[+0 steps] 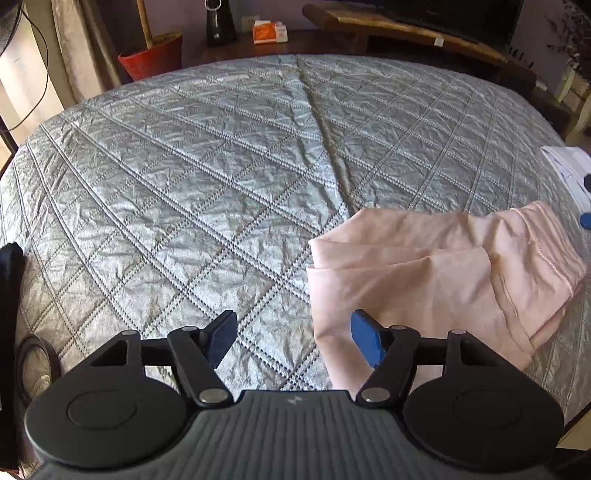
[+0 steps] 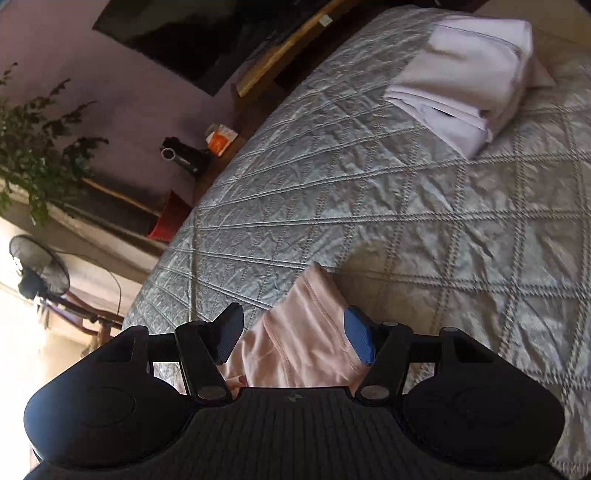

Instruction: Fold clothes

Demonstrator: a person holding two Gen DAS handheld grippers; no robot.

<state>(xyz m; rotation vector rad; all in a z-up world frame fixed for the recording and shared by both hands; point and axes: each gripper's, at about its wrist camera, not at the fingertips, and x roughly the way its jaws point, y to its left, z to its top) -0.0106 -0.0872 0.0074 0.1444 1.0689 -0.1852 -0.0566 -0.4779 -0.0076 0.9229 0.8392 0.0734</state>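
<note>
A pale pink garment [image 1: 436, 273] lies partly folded on the grey quilted bed [image 1: 207, 177], at the right in the left wrist view. My left gripper [image 1: 293, 338] is open just above the bed, its right finger over the garment's near left edge. In the right wrist view the same pink garment [image 2: 303, 343] lies between the open jaws of my right gripper [image 2: 293, 334], which hovers tilted over the quilt [image 2: 406, 221]. The blue tips of my right gripper peek in at the right edge of the left wrist view [image 1: 586, 219].
A folded white garment [image 2: 465, 81] sits on the bed beyond the pink one; it also shows at the right edge of the left wrist view [image 1: 569, 166]. Past the bed are a red pot [image 1: 151, 55], a dark bottle [image 1: 220, 22], an orange box [image 1: 269, 31] and a wooden bench [image 1: 406, 26]. A fan [image 2: 38, 269] stands at the left.
</note>
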